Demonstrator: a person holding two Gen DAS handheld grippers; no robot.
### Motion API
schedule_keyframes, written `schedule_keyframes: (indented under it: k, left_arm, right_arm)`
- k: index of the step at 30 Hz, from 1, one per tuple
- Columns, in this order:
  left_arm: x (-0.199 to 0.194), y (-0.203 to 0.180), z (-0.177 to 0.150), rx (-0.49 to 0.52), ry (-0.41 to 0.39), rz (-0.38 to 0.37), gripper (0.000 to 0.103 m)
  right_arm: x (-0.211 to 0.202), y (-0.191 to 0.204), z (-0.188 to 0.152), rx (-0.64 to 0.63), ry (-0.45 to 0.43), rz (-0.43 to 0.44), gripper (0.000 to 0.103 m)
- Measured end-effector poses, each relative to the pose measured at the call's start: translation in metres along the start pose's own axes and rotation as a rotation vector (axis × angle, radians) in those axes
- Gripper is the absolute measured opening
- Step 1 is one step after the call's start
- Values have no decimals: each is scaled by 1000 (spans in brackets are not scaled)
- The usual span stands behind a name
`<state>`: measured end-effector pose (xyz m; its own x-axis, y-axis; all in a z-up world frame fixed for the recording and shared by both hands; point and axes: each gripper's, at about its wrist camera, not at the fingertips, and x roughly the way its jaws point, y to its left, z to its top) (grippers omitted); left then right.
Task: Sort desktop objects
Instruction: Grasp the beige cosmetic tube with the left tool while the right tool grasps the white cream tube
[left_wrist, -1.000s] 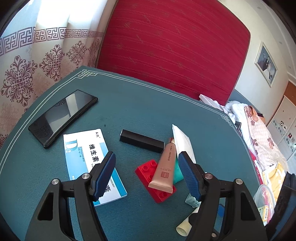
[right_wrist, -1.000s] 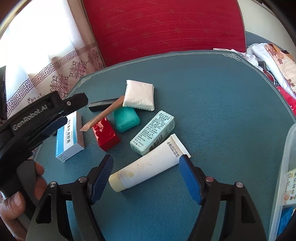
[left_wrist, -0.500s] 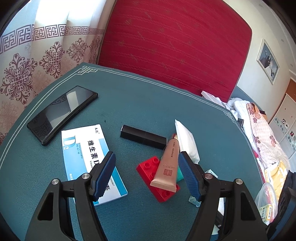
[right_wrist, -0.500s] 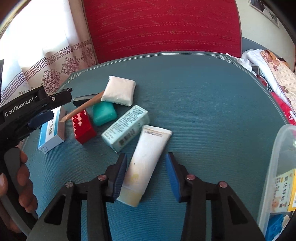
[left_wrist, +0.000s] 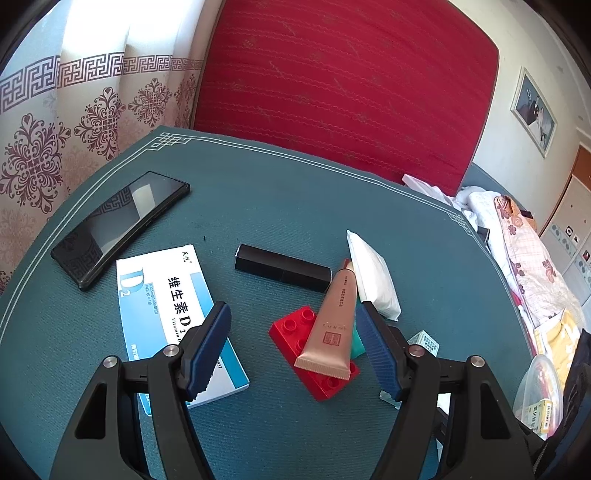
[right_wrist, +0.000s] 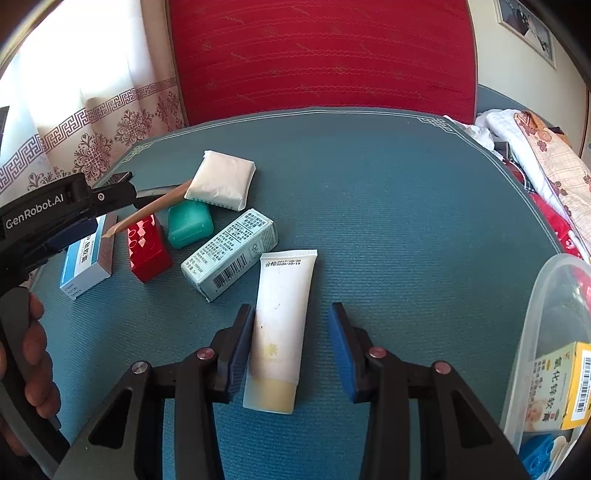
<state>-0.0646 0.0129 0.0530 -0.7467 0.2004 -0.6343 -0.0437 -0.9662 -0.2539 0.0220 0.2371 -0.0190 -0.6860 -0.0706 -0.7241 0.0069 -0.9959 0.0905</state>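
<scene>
My right gripper (right_wrist: 293, 349) is open around a white tube (right_wrist: 281, 321) that lies on the teal tablecloth (right_wrist: 406, 221). The left pad touches the tube's side; the right pad stands apart from it. My left gripper (left_wrist: 293, 349) is open above a red brick (left_wrist: 295, 339) with a tan tube (left_wrist: 334, 321) lying across it. A black phone (left_wrist: 118, 225), a blue and white vitamin box (left_wrist: 173, 306), a black stick (left_wrist: 282, 273) and a white packet (left_wrist: 373, 277) lie around it. A green case (right_wrist: 190, 223) and a pale green box (right_wrist: 229, 253) lie left of the white tube.
A clear plastic container (right_wrist: 532, 325) at the right edge holds a yellow medicine box (right_wrist: 565, 387) and a blue brick (right_wrist: 537, 454). A red headboard (right_wrist: 321, 55) stands behind the table. Bedding (right_wrist: 546, 158) lies beyond the right edge. A patterned curtain (left_wrist: 74, 110) hangs at left.
My right gripper has narrowed and swung so the white tube now lies straight between its jaws, the left pad against it. My left gripper has stayed open and barely moved.
</scene>
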Motion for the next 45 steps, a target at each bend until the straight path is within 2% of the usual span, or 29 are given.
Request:
schedule_keyframes:
  k: [11, 17, 20, 26, 34, 35, 37, 39, 45]
  left_arm:
    - [11, -24, 0, 97, -4, 26, 74]
    - [32, -34, 2, 154, 28, 33, 73]
    - [45, -36, 4, 176, 57, 44, 60]
    - [54, -25, 9, 109, 78, -24, 59]
    - [58, -26, 12, 109, 81, -30, 58]
    - [58, -26, 12, 107, 81, -34, 54]
    - [56, -24, 13, 89, 87, -80, 35]
    - [53, -24, 13, 85, 93, -100, 26]
    - [44, -30, 8, 106, 86, -67, 26]
  right_arm:
    - [-1, 1, -2, 4, -7, 4, 44]
    - [-2, 0, -2, 15, -9, 16, 44]
    - [-2, -1, -2, 19, -10, 22, 44]
    - [-4, -1, -3, 22, -12, 25, 44]
    - [-5, 0, -5, 19, -11, 23, 44]
    - [-5, 0, -5, 19, -11, 23, 44]
    - [-5, 0, -5, 19, -11, 23, 44]
    - [-5, 0, -5, 17, -11, 22, 44]
    - [-7, -1, -7, 22, -14, 29, 44]
